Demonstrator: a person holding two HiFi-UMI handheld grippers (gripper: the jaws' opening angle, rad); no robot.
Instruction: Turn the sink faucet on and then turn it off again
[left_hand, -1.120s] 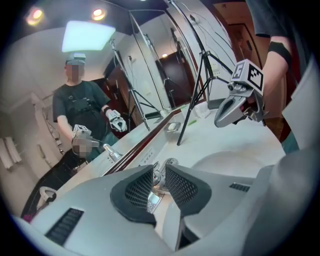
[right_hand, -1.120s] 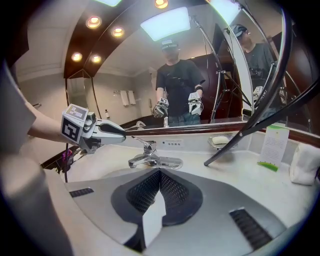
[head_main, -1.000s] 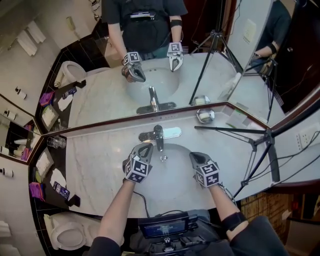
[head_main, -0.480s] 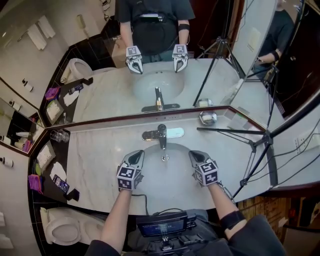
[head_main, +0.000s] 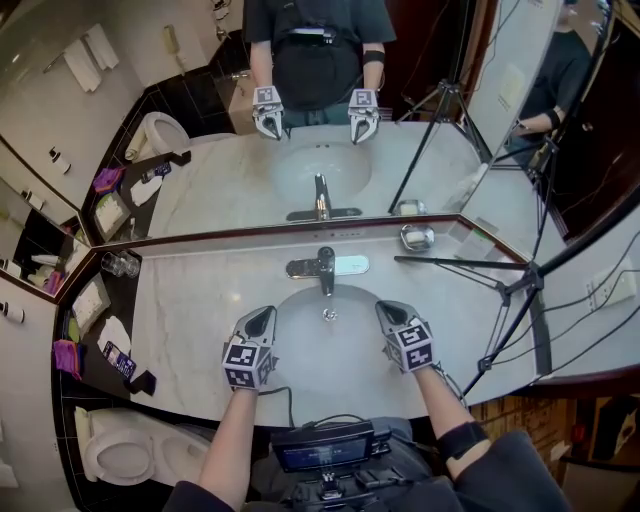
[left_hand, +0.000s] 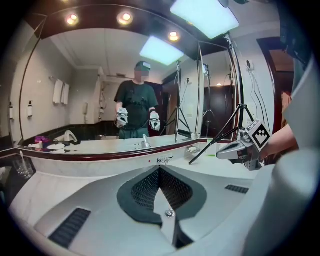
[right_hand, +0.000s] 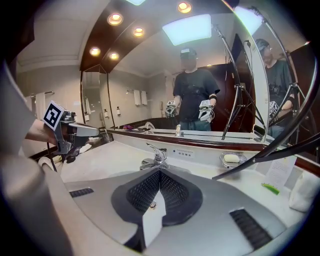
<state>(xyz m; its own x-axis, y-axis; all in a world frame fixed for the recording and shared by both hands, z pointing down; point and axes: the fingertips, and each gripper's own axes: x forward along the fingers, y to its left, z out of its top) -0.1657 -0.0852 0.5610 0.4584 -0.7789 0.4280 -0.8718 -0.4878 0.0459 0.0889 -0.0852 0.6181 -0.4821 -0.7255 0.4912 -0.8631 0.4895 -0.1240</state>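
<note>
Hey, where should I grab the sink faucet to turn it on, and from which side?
Take the lever on top of the faucet, near its free end: it is thin and stands clear above the body, so jaws should fit across it. Come from the front, over the basin; the mirror sits close behind. The right gripper is shut, so open it first.

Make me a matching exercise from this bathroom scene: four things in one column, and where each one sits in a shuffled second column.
Things
1. chrome sink faucet
2. round metal soap dish holding a white bar
3. black tripod
4. clear drinking glasses

Places
A. far left, beside the mirror
B. at the right end, one leg reaching over the marble counter
C. middle of the white basin back rim
D. right of the faucet, by the mirror

Pairs: 1-C, 2-D, 3-B, 4-A
</note>
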